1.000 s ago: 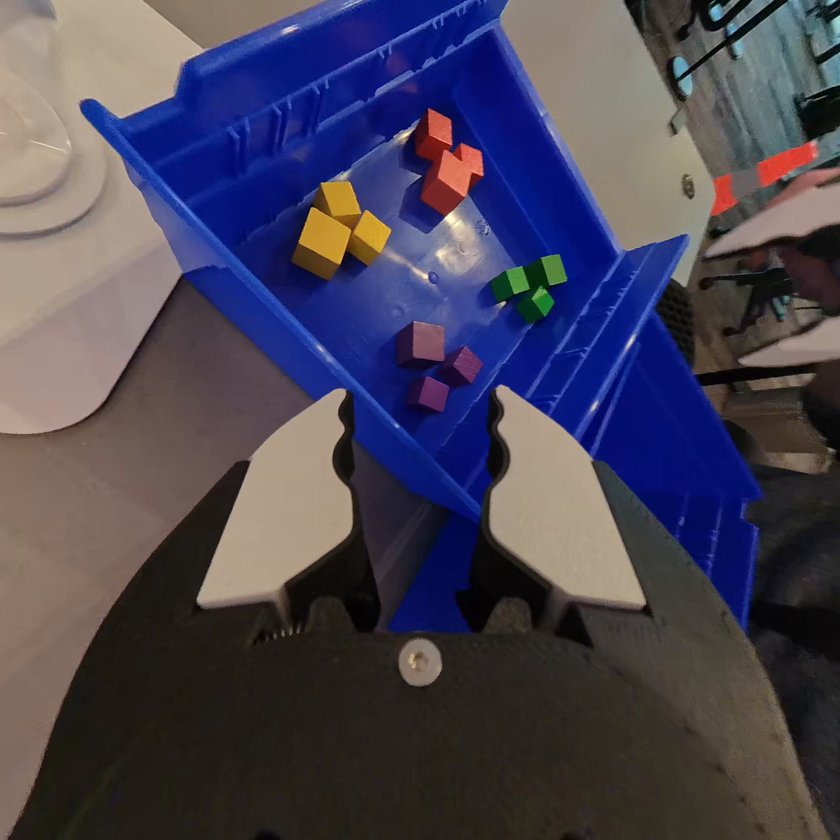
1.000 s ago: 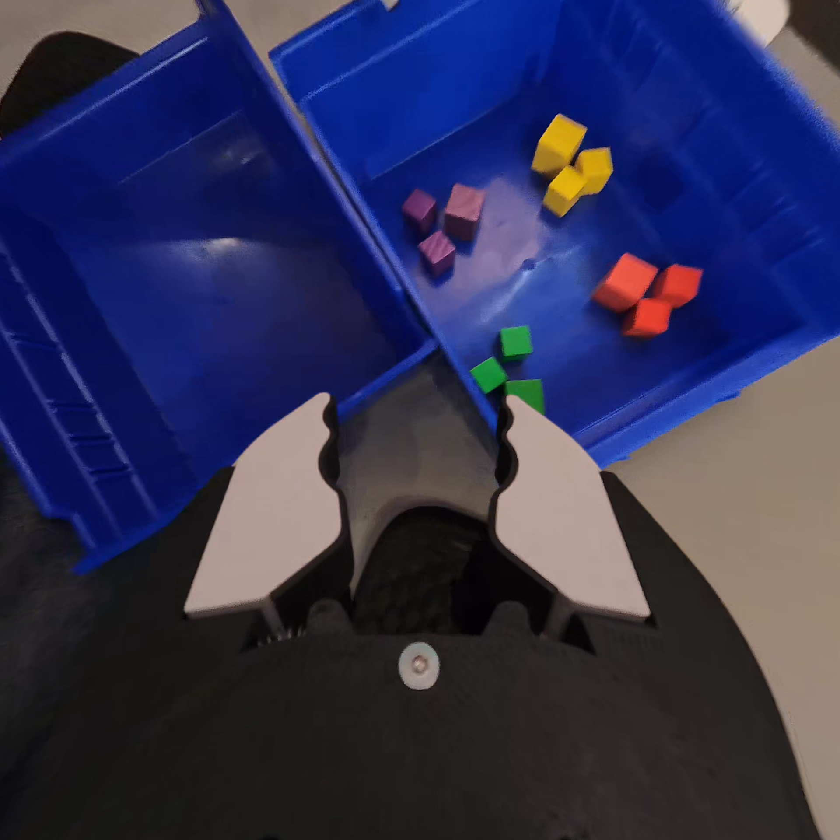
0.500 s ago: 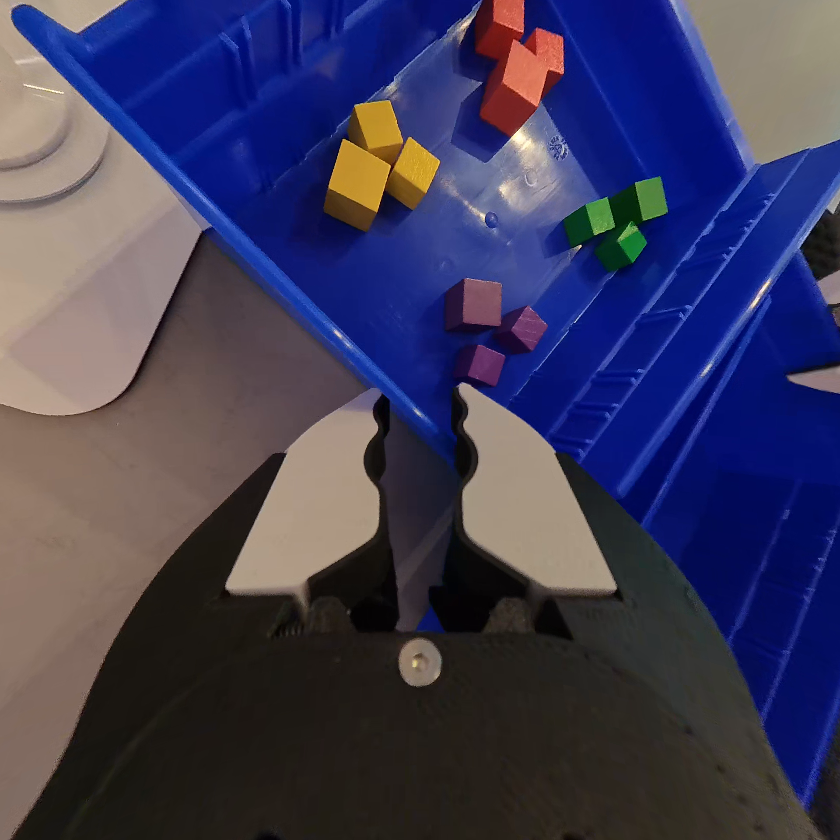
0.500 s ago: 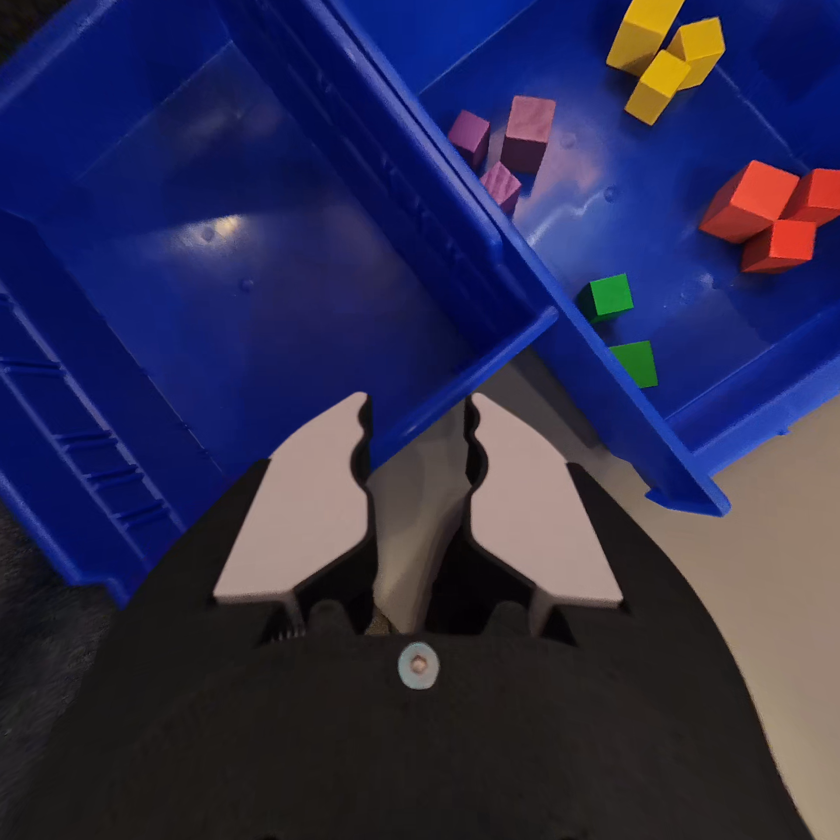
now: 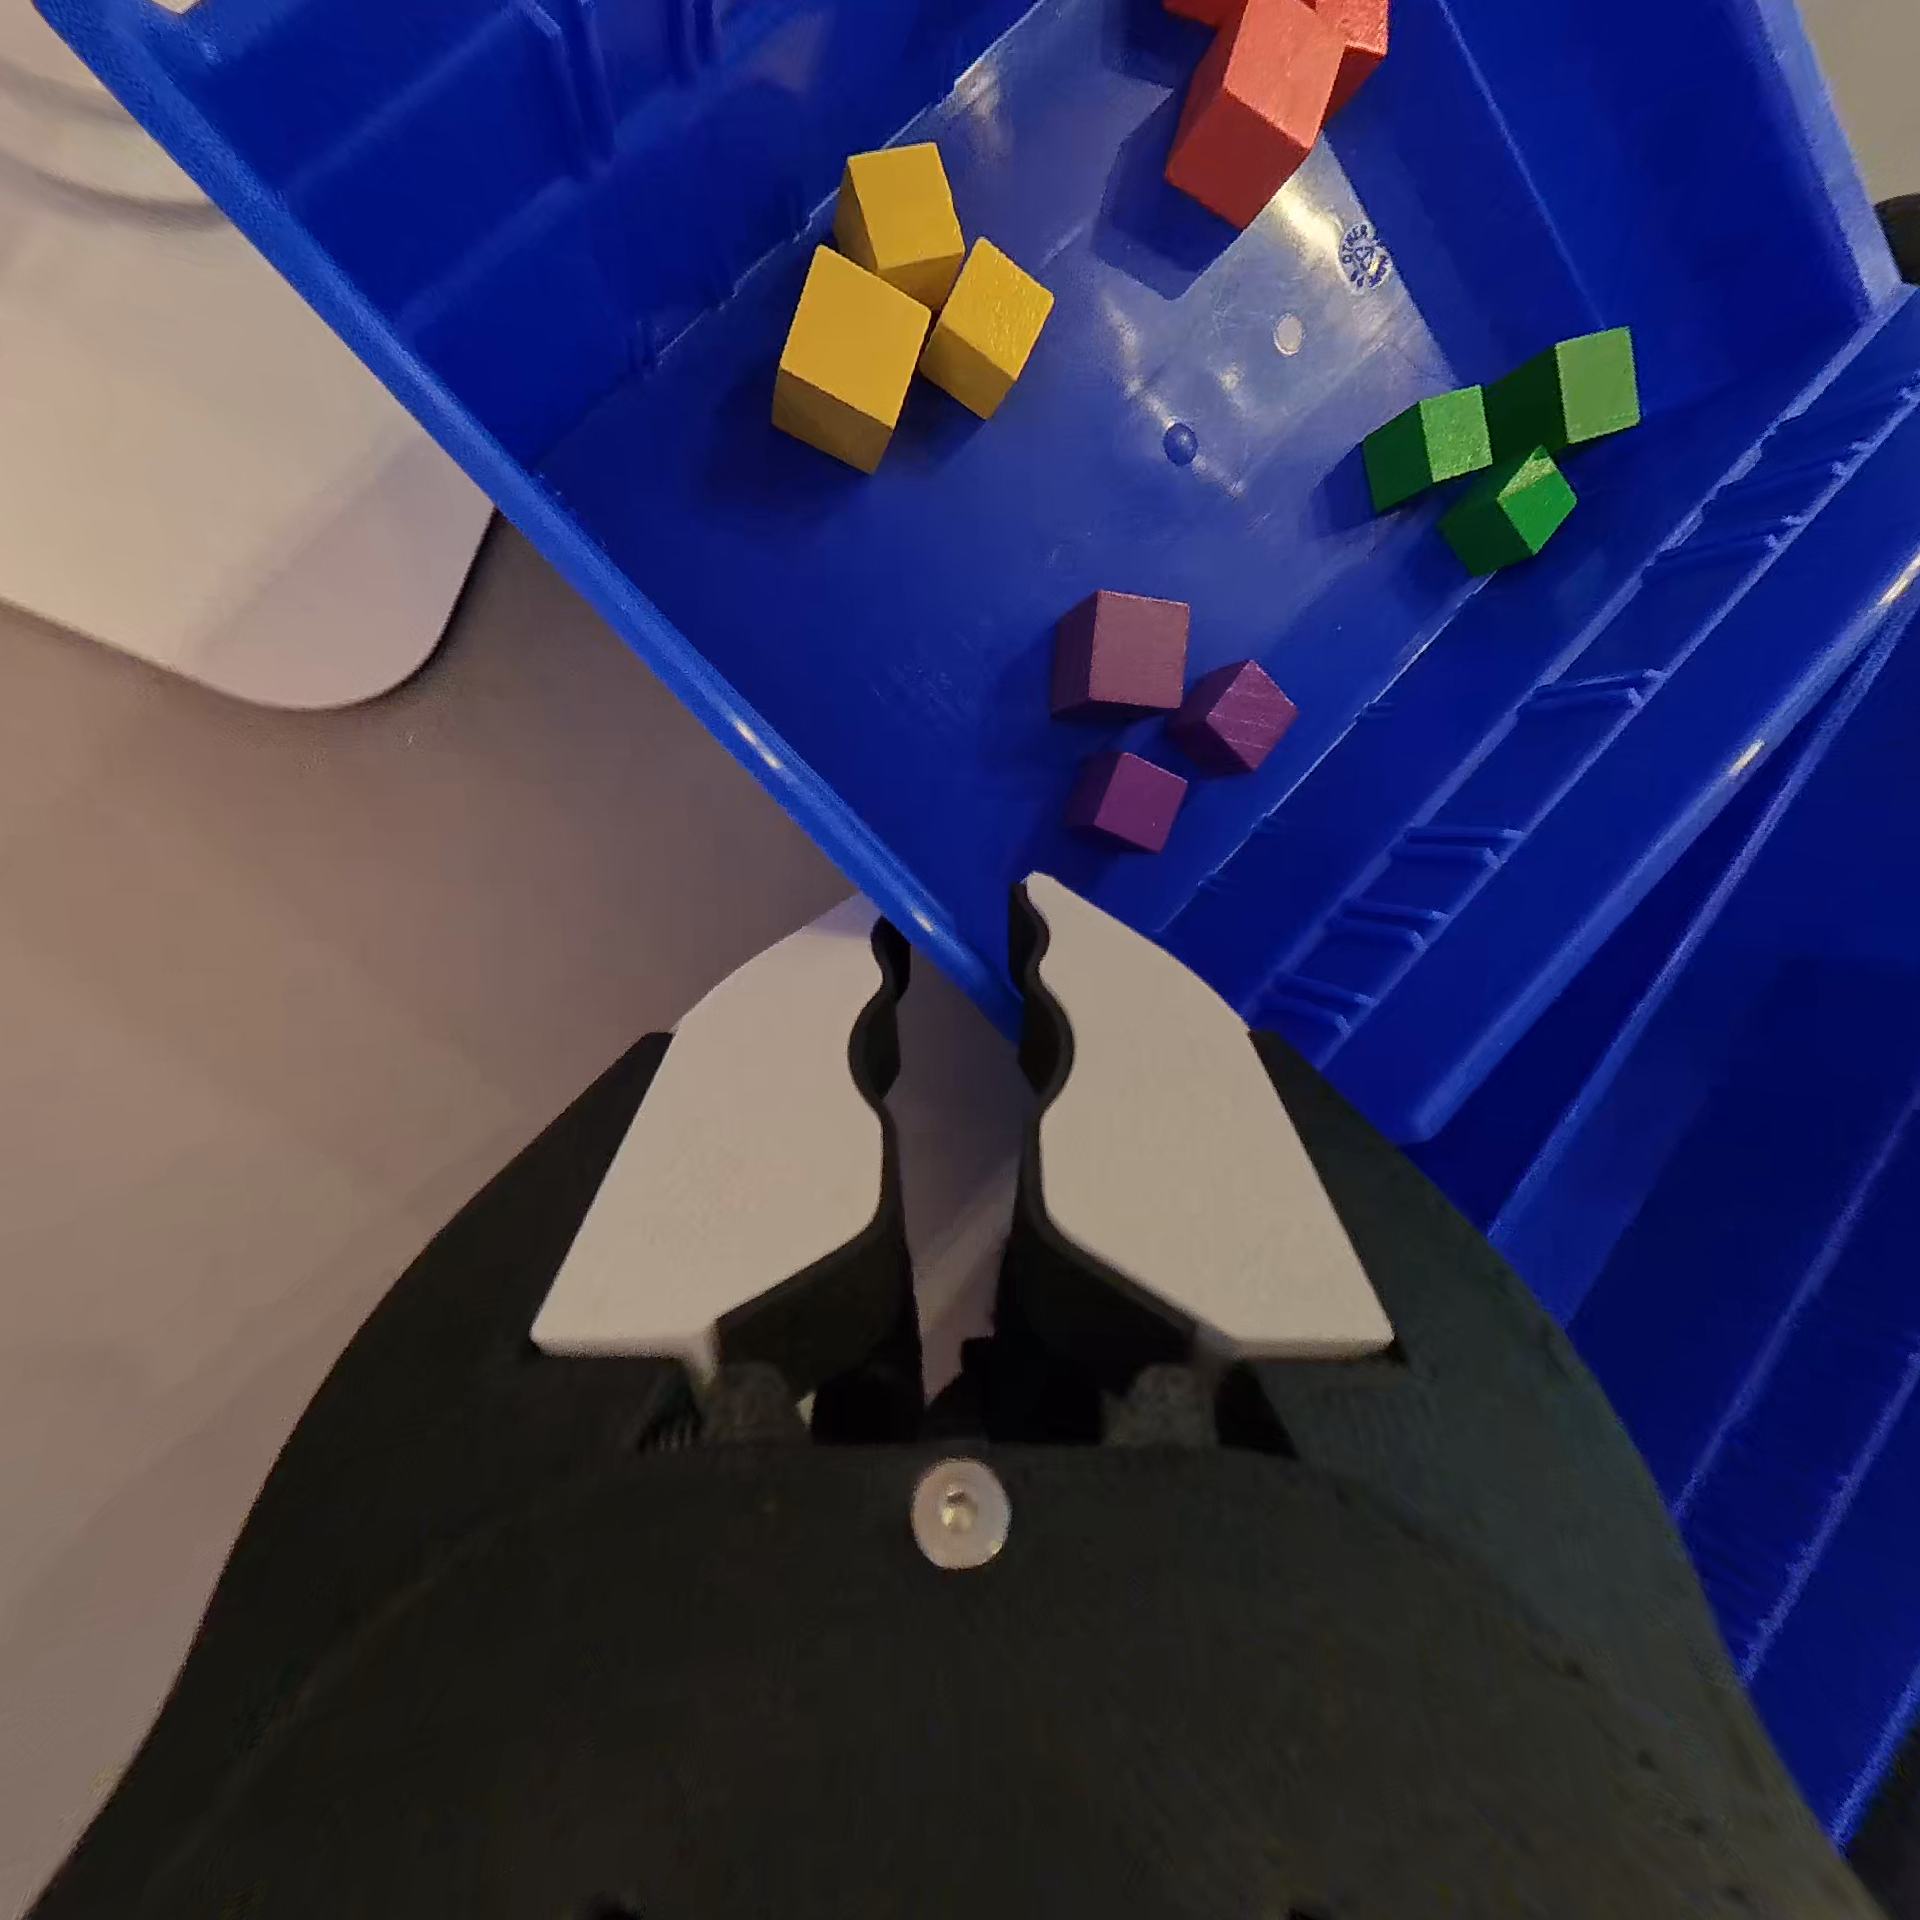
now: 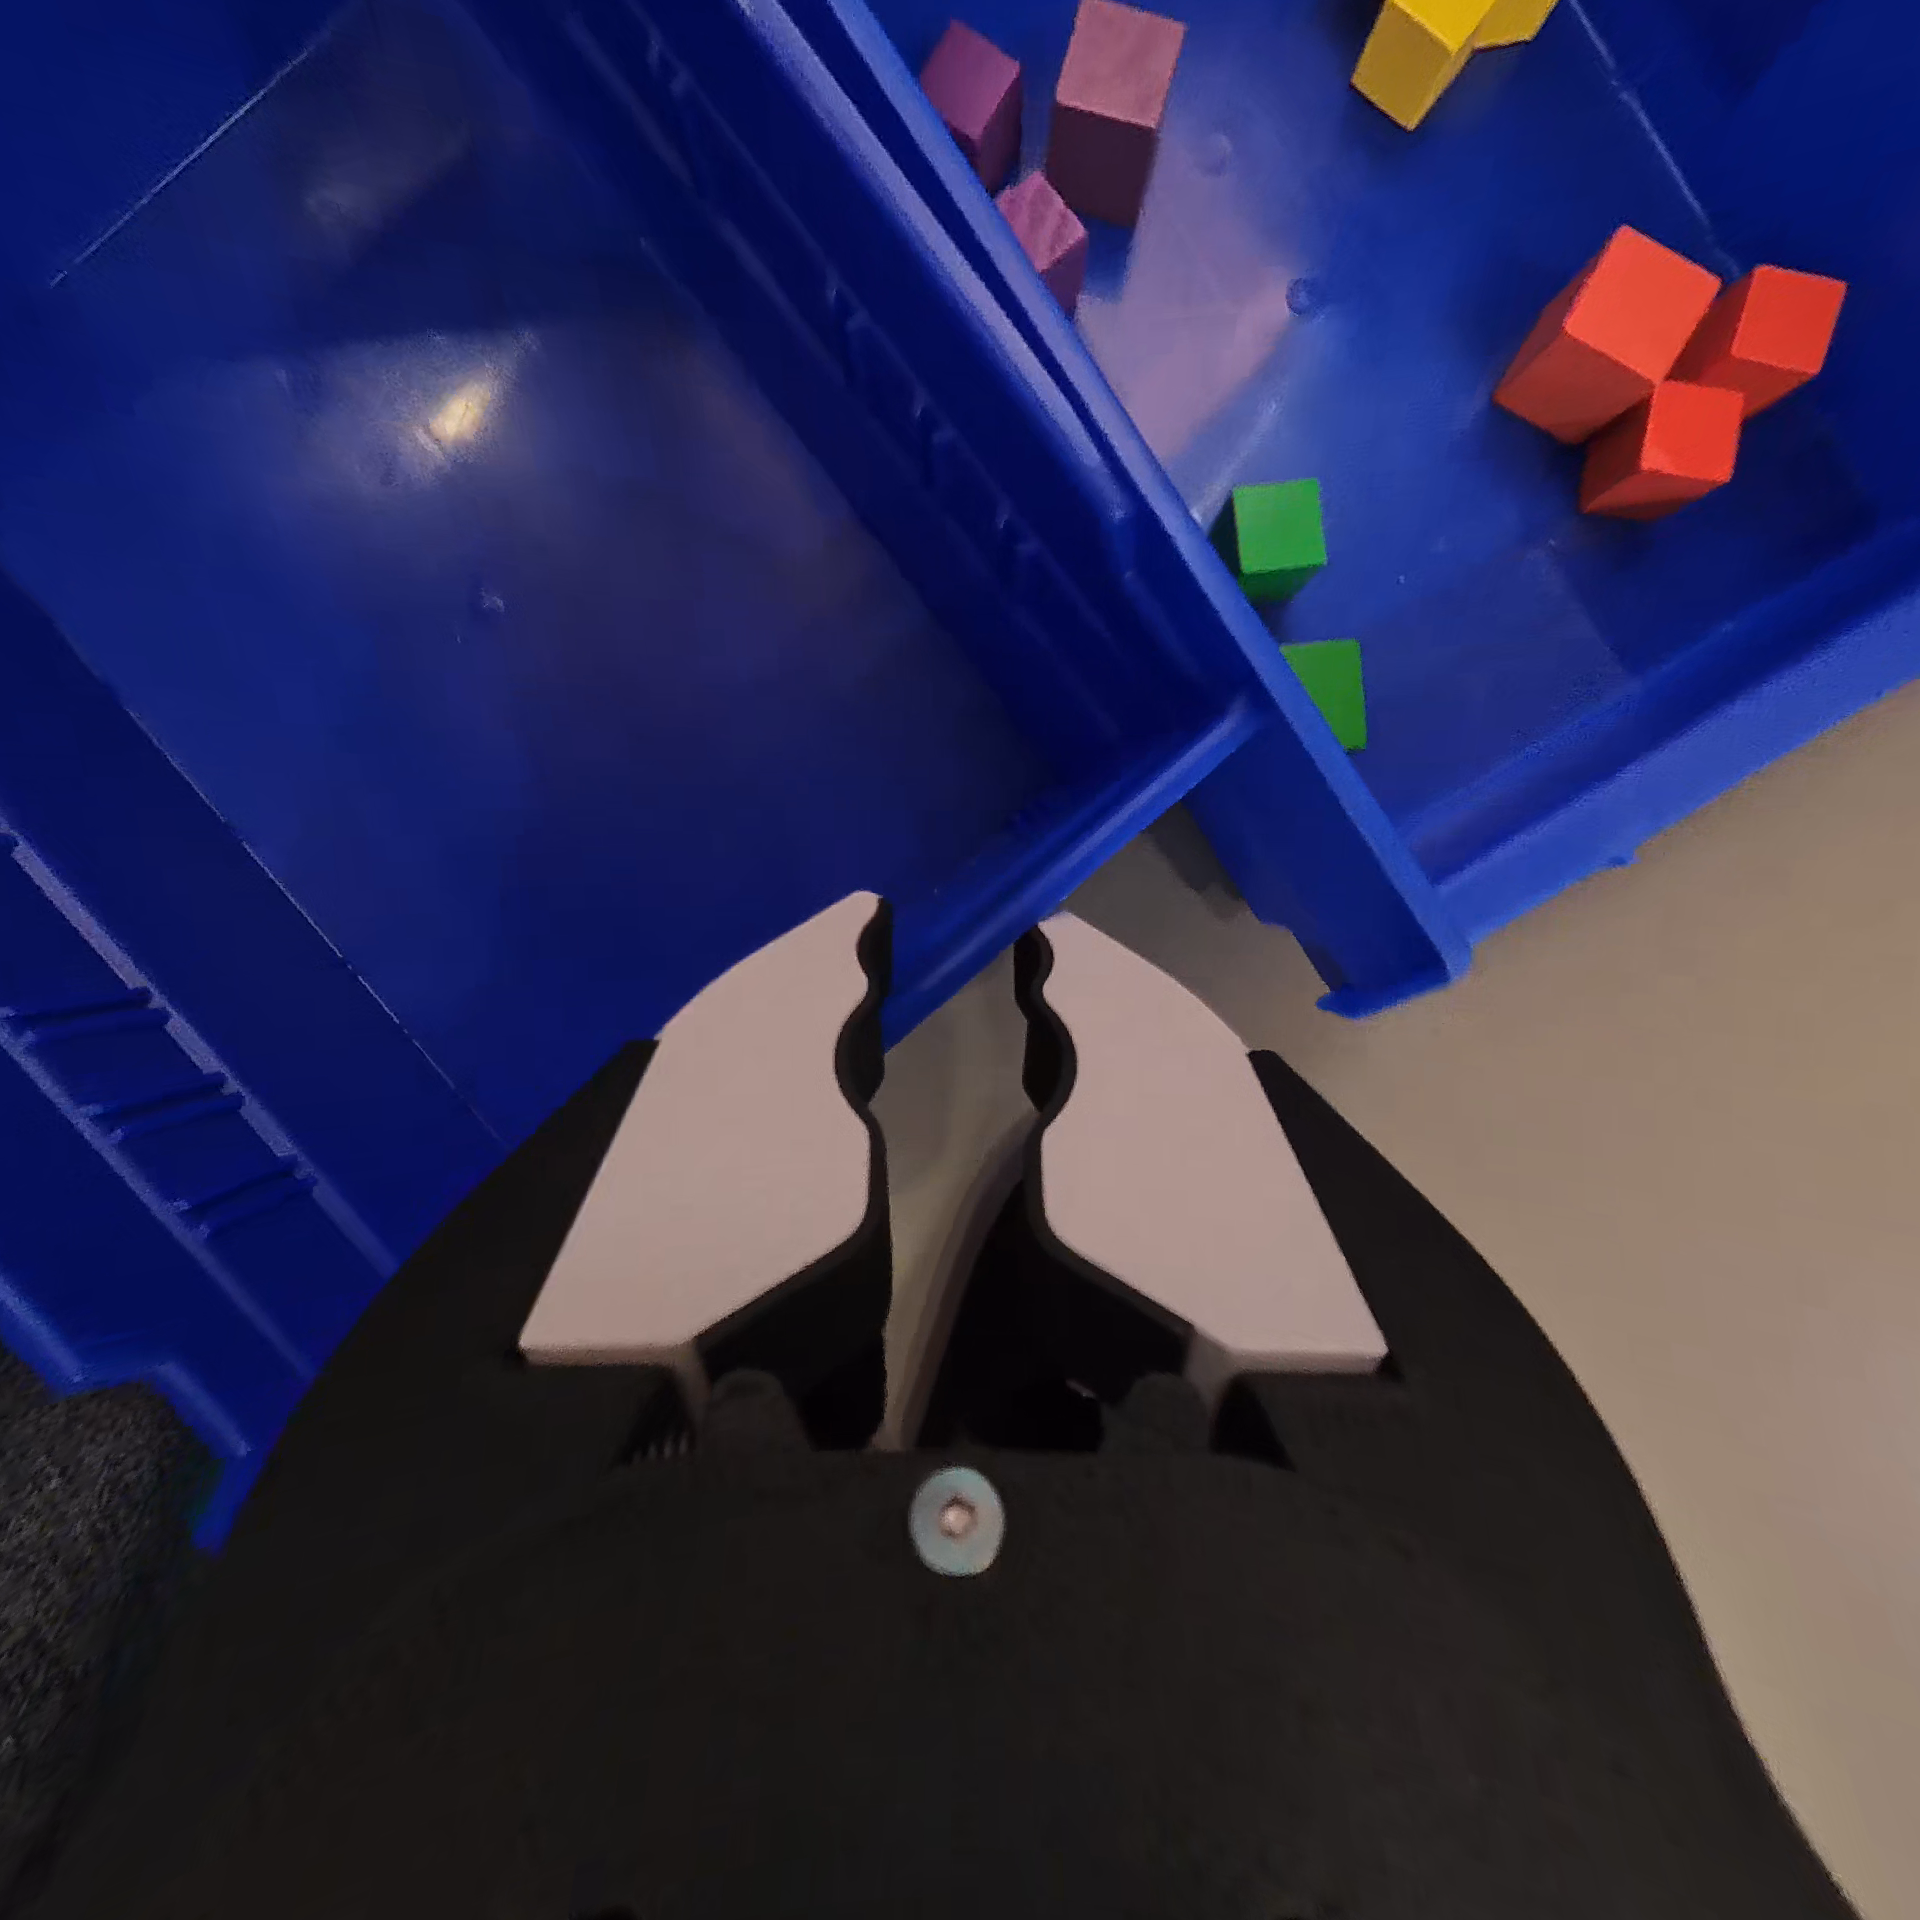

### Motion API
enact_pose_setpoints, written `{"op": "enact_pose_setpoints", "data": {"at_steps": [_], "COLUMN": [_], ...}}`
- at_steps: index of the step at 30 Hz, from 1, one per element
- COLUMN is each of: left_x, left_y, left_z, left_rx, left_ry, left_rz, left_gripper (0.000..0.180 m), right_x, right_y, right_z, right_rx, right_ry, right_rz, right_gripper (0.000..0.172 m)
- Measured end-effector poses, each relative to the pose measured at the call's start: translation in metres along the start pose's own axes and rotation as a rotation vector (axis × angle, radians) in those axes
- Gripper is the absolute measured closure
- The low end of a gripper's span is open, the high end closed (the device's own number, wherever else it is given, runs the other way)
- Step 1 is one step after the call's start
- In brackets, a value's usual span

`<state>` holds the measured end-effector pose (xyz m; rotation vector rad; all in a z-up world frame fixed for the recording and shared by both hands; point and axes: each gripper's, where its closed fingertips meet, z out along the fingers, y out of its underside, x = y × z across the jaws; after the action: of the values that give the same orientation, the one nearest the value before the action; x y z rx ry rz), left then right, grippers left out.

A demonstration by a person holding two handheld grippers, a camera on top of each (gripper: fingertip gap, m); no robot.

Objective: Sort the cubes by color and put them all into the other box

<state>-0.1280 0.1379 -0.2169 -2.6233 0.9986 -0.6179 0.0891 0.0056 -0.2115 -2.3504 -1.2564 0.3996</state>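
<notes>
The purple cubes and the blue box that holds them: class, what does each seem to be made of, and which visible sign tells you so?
Purple cubes: probably painted wood, matte; faint grain lines show through the colour, and the edges are crisp.
Blue box: likely moulded plastic, smooth and glossy; light glares off its floor, ribs are formed into the walls, and a round moulded stamp sits in its floor.

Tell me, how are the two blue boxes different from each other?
The box with cubes holds yellow, red, green and purple cubes in little colour groups; the empty box has nothing inside. The left gripper straddles a wall of the box with cubes; the right gripper straddles a wall of the empty box. Both are the same blue plastic and sit side by side, touching.
</notes>
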Motion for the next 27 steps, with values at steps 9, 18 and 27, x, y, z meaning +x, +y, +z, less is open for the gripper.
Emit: {"op": "enact_pose_setpoints", "data": {"at_steps": [9,18,27], "left_x": [-0.031,-0.092,-0.159], "left_y": [0.054,0.109,0.147], "left_z": [-0.034,-0.077,-0.115], "left_rx": [-0.018,-0.028,-0.13], "left_ry": [-0.093,-0.189,-0.302], "left_rz": [-0.084,-0.19,-0.197], "left_gripper": [0.164,0.169,0.172], "right_x": [0.003,0.014,0.048], "right_y": [0.011,0.017,0.01], "right_z": [-0.008,-0.013,-0.01], "right_rx": [0.003,-0.02,-0.053], "right_ry": [0.006,0.029,0.078], "right_rz": [0.012,0.005,-0.008], "right_gripper": [0.15,0.152,0.156]}}
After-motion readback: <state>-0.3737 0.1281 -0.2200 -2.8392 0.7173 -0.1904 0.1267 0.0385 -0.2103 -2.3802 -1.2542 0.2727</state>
